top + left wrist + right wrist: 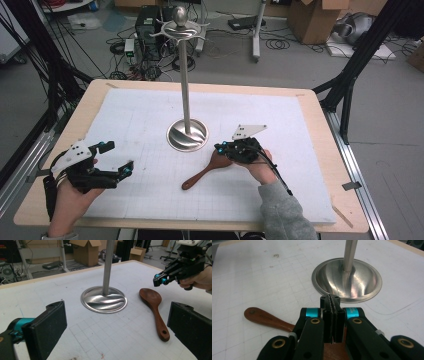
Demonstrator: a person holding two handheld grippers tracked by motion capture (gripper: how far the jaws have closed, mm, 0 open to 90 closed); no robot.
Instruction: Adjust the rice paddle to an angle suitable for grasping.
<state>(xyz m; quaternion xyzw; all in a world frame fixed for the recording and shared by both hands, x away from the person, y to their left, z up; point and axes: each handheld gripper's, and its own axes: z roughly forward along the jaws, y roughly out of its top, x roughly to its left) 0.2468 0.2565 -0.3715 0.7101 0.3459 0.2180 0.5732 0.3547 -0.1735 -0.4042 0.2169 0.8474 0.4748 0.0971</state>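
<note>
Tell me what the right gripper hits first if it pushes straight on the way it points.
Probably the round base of the metal stand: the right gripper, fingers shut over the wooden spoon, points straight at its near rim, though depth is hard to judge.

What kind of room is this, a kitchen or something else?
Probably a lab or workshop, not a kitchen: tangled cables and cardboard boxes sit on the floor behind a table ringed by black frame struts.

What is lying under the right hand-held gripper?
Under the right hand-held gripper lies the bowl of the wooden spoon on the white mat. Its jaws are shut with nothing between them. The handle shows; part of the bowl is covered by the hand-held gripper.
</note>
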